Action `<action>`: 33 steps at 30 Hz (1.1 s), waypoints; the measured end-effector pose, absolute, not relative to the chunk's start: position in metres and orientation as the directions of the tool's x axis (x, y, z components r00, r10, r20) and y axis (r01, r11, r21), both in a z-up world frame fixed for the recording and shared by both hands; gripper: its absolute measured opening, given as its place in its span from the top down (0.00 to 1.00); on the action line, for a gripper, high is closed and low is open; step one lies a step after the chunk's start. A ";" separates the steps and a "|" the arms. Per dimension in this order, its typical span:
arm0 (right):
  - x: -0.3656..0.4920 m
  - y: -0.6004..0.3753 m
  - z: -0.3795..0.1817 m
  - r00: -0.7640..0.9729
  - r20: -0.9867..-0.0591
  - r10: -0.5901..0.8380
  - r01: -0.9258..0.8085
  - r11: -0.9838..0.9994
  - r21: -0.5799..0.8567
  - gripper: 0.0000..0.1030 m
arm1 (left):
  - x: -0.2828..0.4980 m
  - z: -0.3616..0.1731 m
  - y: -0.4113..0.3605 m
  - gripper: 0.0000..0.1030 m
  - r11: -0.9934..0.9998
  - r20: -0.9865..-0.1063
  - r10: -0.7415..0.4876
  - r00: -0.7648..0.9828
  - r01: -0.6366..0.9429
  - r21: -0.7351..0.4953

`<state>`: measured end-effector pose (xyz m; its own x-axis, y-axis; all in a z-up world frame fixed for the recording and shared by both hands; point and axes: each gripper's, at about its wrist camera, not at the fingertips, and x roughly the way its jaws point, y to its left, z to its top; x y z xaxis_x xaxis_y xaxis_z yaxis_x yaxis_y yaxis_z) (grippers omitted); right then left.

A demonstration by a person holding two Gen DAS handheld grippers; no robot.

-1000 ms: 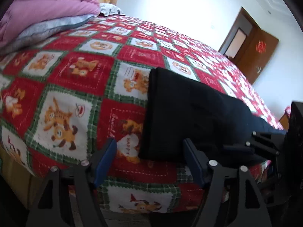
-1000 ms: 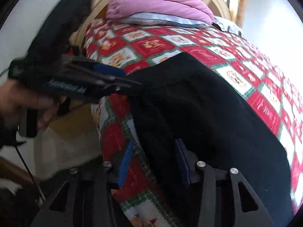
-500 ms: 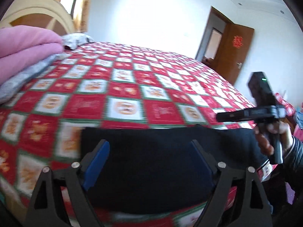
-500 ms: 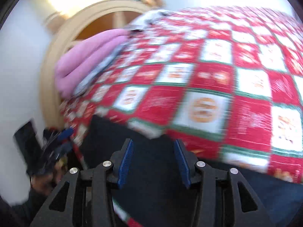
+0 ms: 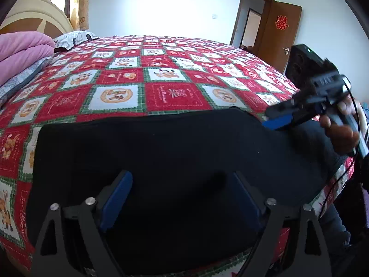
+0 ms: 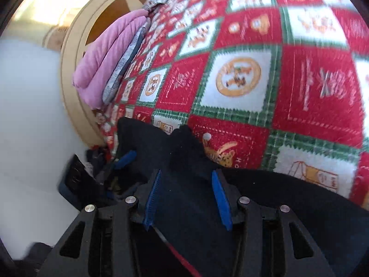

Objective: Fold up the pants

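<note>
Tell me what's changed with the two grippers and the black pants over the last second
The left gripper swung from beside the black pants to face straight across them, jaws open over the cloth. The right gripper drew off the pants to their right end and turned toward the headboard; its jaws look open, gripping nothing. The pants stayed folded flat on the red patchwork bedspread, and the pink quilt stayed put.

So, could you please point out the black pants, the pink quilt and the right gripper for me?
black pants (image 5: 175, 152): left wrist view, middle of the flat cloth.
pink quilt (image 5: 20, 53): left wrist view, its folded bulk.
right gripper (image 6: 186, 198): right wrist view, midway between its fingertips.
</note>
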<state>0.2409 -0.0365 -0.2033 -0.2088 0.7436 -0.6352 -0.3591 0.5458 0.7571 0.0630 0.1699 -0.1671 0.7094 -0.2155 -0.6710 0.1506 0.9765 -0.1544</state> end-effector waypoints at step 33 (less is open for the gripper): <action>0.258 0.015 -0.240 -0.330 -0.356 0.874 -0.019 0.371 0.928 0.84 | 0.058 -0.176 0.152 0.00 0.982 -0.649 -0.172 0.741 0.179 -0.056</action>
<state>0.2584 0.0154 -0.2401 -0.3297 0.8742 -0.3563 -0.0190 0.3712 0.9283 0.0579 0.1523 -0.1764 0.7410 -0.1725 -0.6490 0.1794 0.9822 -0.0562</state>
